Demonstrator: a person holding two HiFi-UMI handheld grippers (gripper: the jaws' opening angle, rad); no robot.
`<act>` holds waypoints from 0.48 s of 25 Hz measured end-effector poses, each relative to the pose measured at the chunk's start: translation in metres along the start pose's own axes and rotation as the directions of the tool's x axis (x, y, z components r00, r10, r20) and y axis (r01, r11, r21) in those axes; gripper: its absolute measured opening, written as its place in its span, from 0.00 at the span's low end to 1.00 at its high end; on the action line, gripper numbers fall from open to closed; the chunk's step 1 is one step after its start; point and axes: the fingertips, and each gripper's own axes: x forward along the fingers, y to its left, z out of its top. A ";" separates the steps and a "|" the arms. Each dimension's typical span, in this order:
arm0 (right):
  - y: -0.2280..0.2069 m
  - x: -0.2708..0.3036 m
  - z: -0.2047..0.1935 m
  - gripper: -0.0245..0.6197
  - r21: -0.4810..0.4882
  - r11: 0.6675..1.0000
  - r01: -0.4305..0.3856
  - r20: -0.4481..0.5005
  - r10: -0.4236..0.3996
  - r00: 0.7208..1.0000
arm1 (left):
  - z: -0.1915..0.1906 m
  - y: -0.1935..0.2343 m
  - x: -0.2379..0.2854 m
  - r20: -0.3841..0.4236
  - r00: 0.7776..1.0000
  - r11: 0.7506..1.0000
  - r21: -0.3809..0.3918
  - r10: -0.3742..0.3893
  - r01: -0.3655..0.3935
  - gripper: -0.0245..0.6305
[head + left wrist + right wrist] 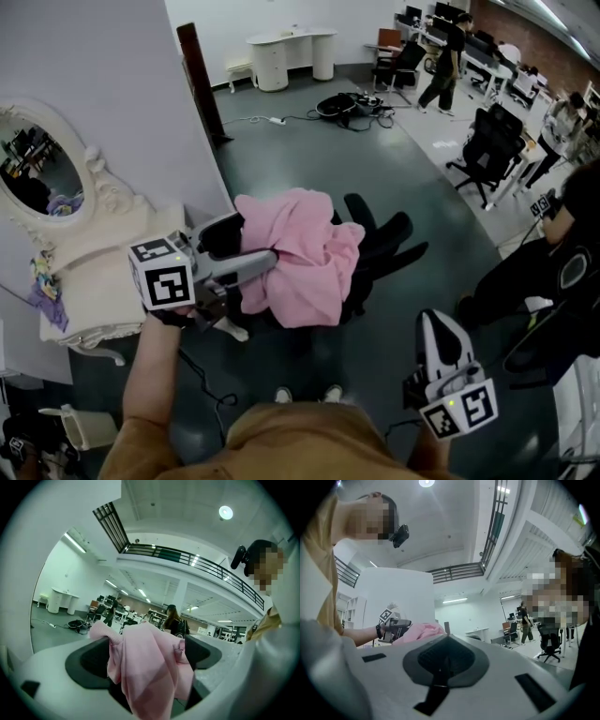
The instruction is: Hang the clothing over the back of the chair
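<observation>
A pink garment (305, 258) lies bunched over a black office chair (386, 236) in the middle of the head view, hiding most of the chair. My left gripper (265, 263) reaches in from the left and is shut on the garment's left edge. In the left gripper view the pink cloth (149, 667) hangs pinched between the dark pads (89, 660). My right gripper (438, 330) is held low at the right, apart from the chair, shut with nothing in it. In the right gripper view its jaws (446, 656) are pressed together, and the garment (424, 631) shows beyond them.
A white vanity table (103, 281) with an oval mirror (37, 169) stands left against a grey partition. Cables (352, 105) lie on the grey floor behind. Another black chair (489, 142) and several people are at the right, one sitting close by (562, 253).
</observation>
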 end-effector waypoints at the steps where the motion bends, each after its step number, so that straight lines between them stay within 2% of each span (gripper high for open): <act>1: 0.003 0.000 0.001 0.05 -0.003 1.000 0.002 0.000 -0.002 1.000 | 0.000 0.000 -0.001 -0.002 1.000 1.000 0.006 -0.003 0.003 0.78; 12: 0.028 0.000 0.006 0.05 -0.022 0.999 0.026 -0.008 -0.027 1.000 | 0.015 0.002 -0.039 0.076 0.997 1.000 0.024 0.015 -0.017 0.78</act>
